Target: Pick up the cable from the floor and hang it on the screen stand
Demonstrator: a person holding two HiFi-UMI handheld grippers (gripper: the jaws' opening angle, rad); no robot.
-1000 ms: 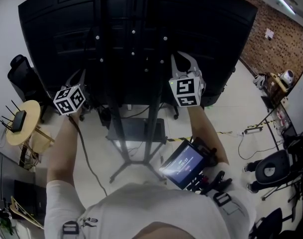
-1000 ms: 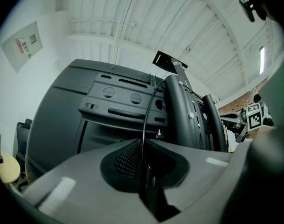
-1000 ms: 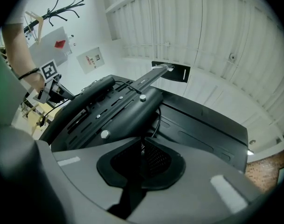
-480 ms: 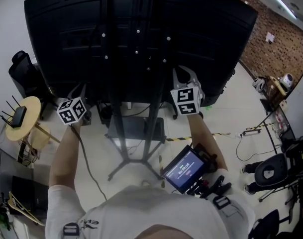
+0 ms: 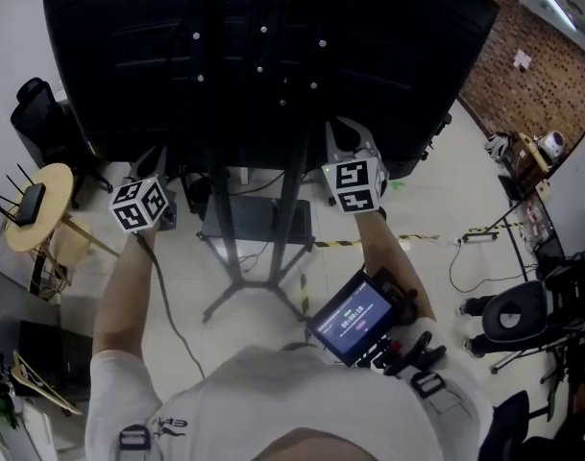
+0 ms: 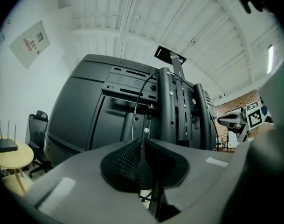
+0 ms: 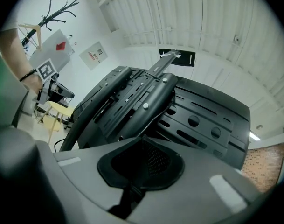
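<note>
Cable (image 6: 135,110): pinched in left tool (image 6: 142,141), leading ahead to screen stand (image 6: 166,101).
Right tool (image 7: 142,141): jaws just closed further, pressed together, empty.
Risk: thin cable could slip loose below tool.

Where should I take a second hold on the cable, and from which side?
Probably on the slack just below the left gripper, which is shut on the cable. In the head view that stretch hangs free of the screen stand, so come from the stand side, jaws across the strand.
</note>
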